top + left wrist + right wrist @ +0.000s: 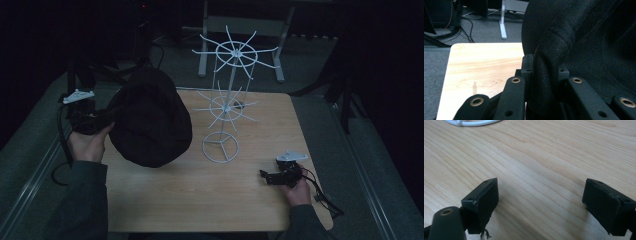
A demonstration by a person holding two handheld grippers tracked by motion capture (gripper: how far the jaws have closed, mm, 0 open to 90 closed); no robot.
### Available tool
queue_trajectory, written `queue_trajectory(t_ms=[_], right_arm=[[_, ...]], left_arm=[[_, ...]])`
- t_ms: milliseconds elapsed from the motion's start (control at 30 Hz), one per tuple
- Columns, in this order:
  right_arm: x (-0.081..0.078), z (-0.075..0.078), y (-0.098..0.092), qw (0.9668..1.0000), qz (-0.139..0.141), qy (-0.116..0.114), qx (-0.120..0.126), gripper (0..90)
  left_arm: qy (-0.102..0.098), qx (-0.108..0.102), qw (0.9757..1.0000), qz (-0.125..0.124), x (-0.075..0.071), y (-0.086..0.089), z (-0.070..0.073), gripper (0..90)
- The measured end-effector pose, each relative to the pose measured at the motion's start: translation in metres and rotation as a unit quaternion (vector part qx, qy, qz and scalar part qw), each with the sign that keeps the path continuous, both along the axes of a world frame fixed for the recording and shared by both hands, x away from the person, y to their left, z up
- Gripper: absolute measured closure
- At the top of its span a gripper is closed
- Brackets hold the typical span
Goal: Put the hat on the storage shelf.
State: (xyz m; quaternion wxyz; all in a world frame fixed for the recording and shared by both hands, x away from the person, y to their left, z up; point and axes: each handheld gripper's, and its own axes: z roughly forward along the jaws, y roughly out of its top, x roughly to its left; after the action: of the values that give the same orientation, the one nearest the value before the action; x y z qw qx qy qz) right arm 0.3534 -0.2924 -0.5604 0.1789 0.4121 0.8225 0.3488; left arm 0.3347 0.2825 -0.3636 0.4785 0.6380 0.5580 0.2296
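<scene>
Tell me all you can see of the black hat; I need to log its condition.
The black hat looks like soft, coarse-woven fabric, rounded and floppy, with a folded edge. The left gripper is shut on that fold, fingers pinching it. It hangs at the table's left side, left of the white wire stand.

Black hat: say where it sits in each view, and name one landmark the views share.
High view: the black hat is left of centre, over the table's left edge.
Left gripper view: it fills the right half, its edge pinched in the left gripper.
Right gripper view: not in it.
Shared landmark: the wooden table.
</scene>
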Motion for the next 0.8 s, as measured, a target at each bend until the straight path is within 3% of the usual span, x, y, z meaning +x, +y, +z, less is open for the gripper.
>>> queue_trajectory(t_ms=[800], right_arm=[[0.0,0.0,0.0,1.0,0.0,0.0,0.0,13.5]], left_arm=[[-0.019,-0.016,0.9997,-0.005,0.0,-0.002,0.016,77.3]])
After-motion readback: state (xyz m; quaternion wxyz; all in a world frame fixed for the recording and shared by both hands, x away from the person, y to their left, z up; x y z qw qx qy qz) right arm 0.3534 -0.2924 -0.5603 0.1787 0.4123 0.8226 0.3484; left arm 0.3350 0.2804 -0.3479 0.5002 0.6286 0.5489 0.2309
